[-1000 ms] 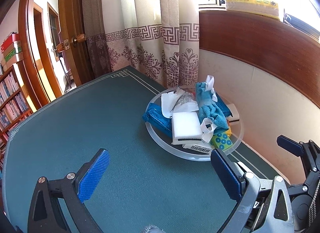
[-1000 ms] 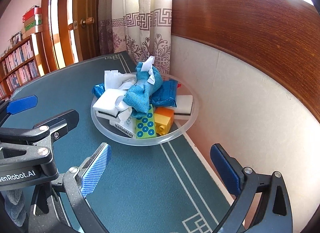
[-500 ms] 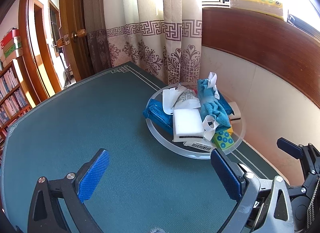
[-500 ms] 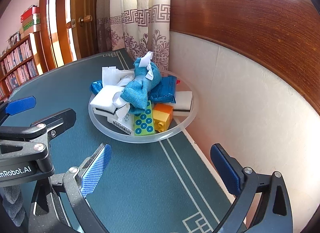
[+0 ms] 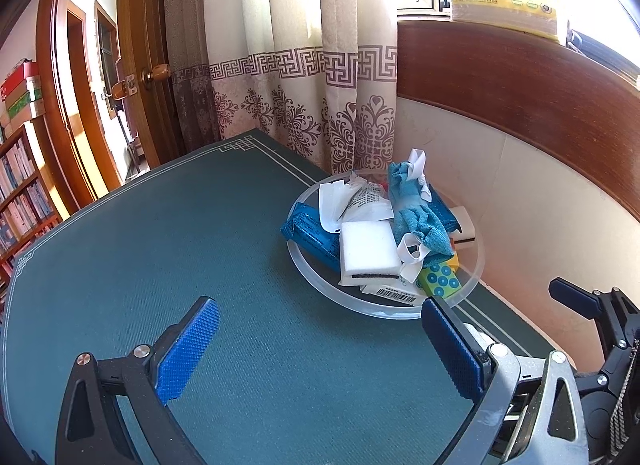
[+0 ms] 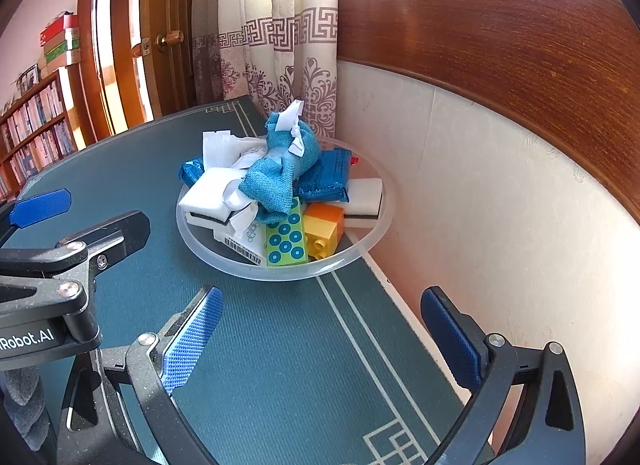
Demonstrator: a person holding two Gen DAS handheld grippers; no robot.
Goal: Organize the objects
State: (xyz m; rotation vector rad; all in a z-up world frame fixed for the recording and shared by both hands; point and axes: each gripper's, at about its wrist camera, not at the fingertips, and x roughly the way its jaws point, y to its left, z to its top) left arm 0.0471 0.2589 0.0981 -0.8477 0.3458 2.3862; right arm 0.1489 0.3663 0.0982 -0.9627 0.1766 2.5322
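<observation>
Grippers wait beside a heaped bowl (image 6: 372,241)

Left gripper (image 5: 320,349) and right gripper (image 6: 320,339) gape wide, empty; the green studded brick (image 6: 286,239) lies lengthwise toward the right camera.

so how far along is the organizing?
Nothing looks sorted yet: cloth, sponges, blue packets and toy bricks all lie piled in the bowl. Nothing in hand: left gripper and right gripper are both open and empty, short of the bowl. The whole job is left.
</observation>
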